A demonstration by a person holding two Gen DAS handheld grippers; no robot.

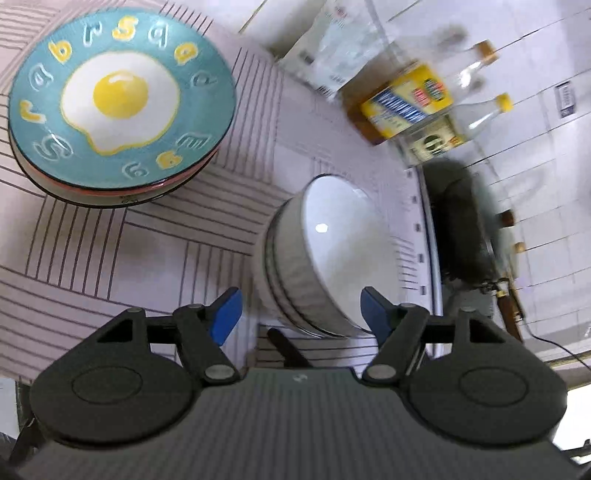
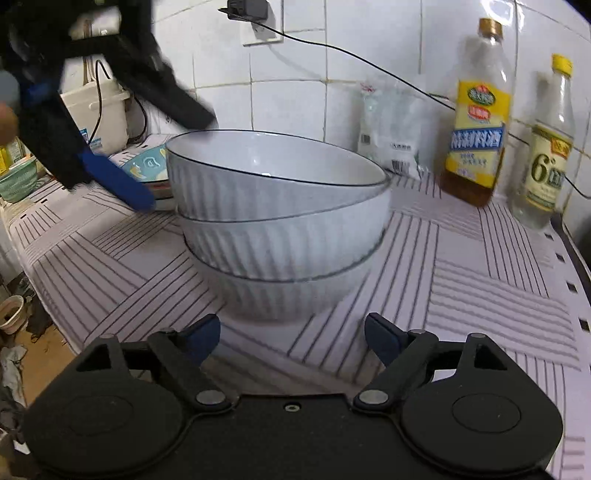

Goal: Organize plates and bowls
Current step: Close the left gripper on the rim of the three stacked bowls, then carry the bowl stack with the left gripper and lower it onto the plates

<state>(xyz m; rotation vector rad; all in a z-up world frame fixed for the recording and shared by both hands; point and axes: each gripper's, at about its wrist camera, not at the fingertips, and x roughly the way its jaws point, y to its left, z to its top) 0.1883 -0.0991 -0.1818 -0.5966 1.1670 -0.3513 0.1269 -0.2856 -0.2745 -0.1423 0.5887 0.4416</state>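
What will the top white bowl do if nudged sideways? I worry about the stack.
The top bowl already sits tilted in the bowl stack, so it would probably rock or slide rather than stay put. Its glazed surface looks slick and hard, so likely slippery and chippable. The striped cloth may grip the bottom bowl somewhat.

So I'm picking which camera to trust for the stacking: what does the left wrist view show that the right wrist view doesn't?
Only the left wrist view shows the fried-egg plate from above, topping a plate stack, and its own open tongs. Only the right wrist view shows the three white ribbed bowls side-on, the top one tilted, the wall socket, and its own open tongs. Both share the bowl stack, the striped cloth and the two bottles.
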